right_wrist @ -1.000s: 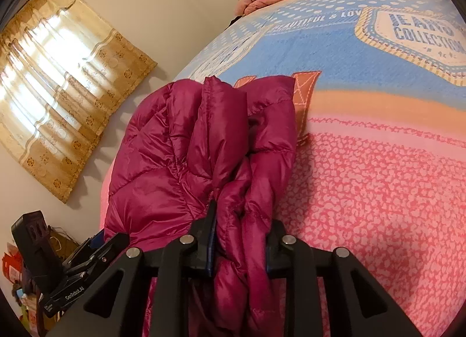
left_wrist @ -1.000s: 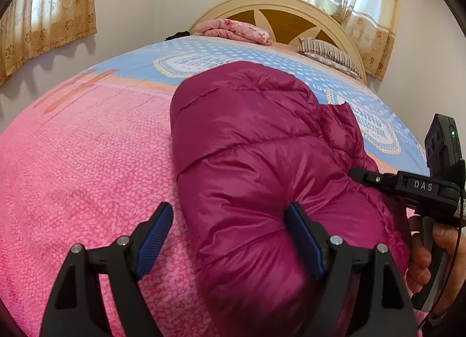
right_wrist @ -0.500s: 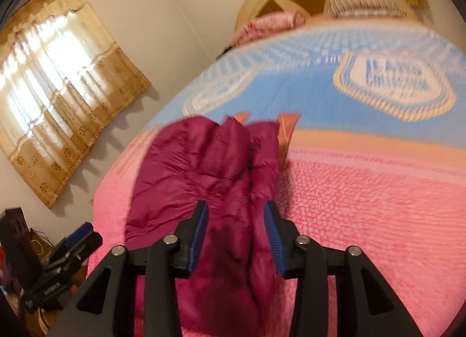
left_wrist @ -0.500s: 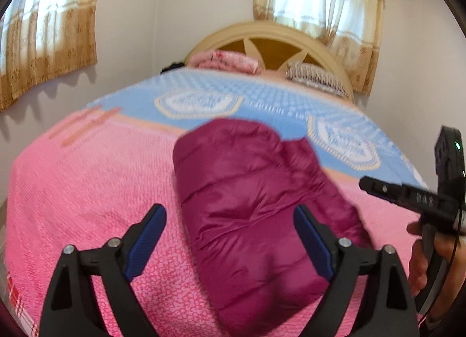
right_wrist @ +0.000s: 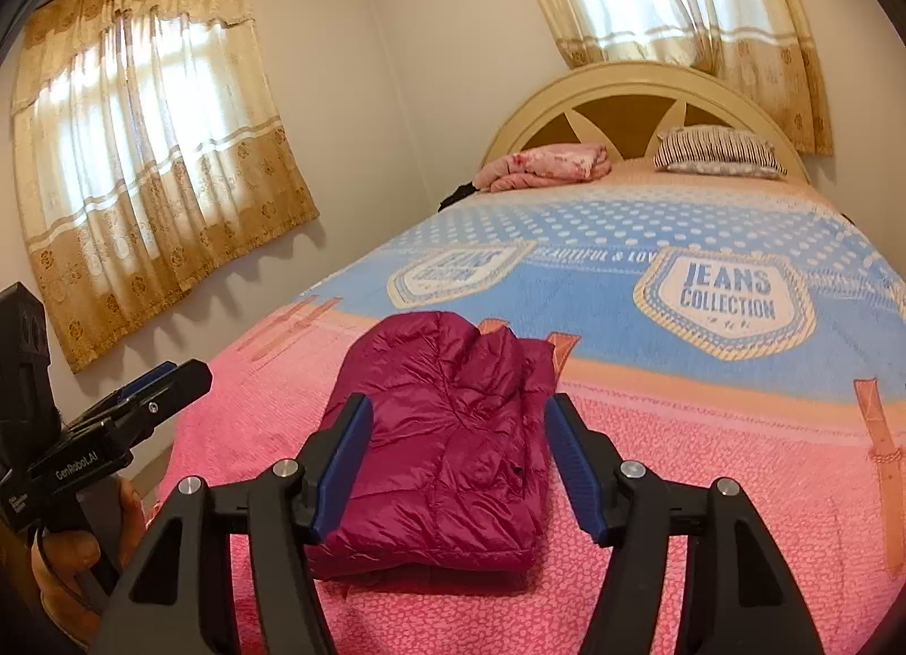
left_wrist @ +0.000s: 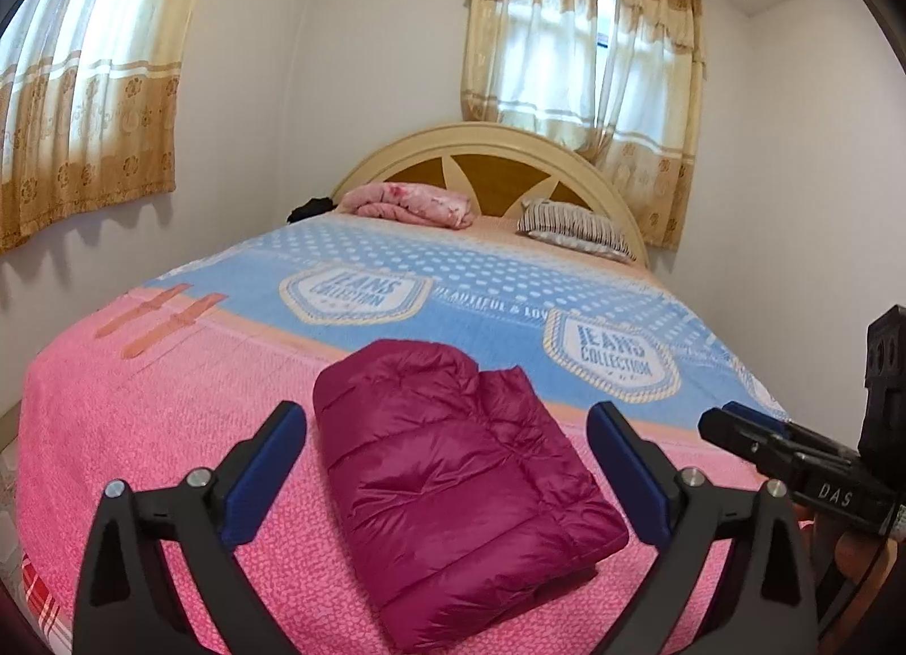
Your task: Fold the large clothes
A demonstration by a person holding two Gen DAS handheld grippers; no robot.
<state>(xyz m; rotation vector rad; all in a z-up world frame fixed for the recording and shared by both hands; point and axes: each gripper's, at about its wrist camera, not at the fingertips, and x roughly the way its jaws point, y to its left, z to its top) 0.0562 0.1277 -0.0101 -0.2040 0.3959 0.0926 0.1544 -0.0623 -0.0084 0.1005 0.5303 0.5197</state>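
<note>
A magenta puffer jacket (left_wrist: 458, 479) lies folded into a compact rectangle on the pink end of the bed; it also shows in the right wrist view (right_wrist: 447, 457). My left gripper (left_wrist: 447, 457) is open and empty, held above and in front of the jacket, clear of it. My right gripper (right_wrist: 458, 445) is open and empty, also held back from the jacket. The right gripper shows at the right edge of the left wrist view (left_wrist: 793, 457), and the left gripper at the left edge of the right wrist view (right_wrist: 113, 428).
The bed has a pink and blue blanket (left_wrist: 170, 428) and a rounded cream headboard (left_wrist: 487, 145). A pink bundle (left_wrist: 413, 205) and a striped pillow (left_wrist: 572, 227) lie by the headboard. Curtained windows (left_wrist: 583, 89) are on the walls behind and left.
My right gripper let go of the jacket's edge and opened. Both grippers pulled back and up from the jacket, which now lies folded on the bed.
</note>
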